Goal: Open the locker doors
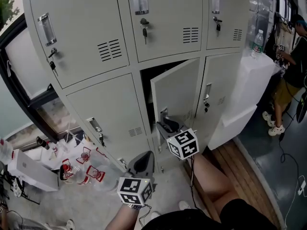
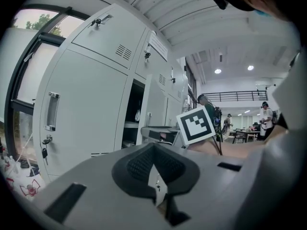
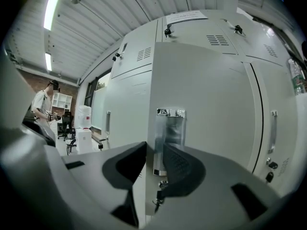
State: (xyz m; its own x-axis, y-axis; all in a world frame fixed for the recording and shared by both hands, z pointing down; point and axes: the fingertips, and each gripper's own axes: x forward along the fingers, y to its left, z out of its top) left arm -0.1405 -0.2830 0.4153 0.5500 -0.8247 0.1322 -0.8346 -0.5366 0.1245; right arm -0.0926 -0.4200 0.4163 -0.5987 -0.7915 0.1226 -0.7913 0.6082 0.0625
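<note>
Lower-middle locker door (image 1: 178,92): ajar, swung partway out on right-hand hinges, with the dark compartment showing behind. Set in the bottom row of a grey locker bank (image 1: 144,63), between lower-left door (image 1: 108,107) and lower-right door (image 1: 223,85), both shut. Upper row (image 1: 165,25): all three shut, with keys in the locks.

Right gripper (image 3: 154,153): clenched on the free edge of the ajar door, one jaw to each face, just beside the recessed pull (image 3: 169,128) (lock directly below it, partly behind a jaw).

Left gripper (image 1: 143,163): jaws together on nothing, only a sliver of light between the pads. Held back from the lockers, below and left of the right gripper.

Handling, as a judgement: thin painted sheet steel, stiff, light, free-swinging on its hinges. Little weight to fight, but smooth faces likely slippery under a flat pinch. Best hold at the free edge near the pull, far from the hinges for leverage, or hooked behind the pull's lip. On shut doors no edge exposed, so only the pull or the key for purchase. Cannot tell whether locked. Risk of sliding off the edge if drawn straight instead of along the door's arc.

Progress, judged: one of six partly open, five untouched.
</note>
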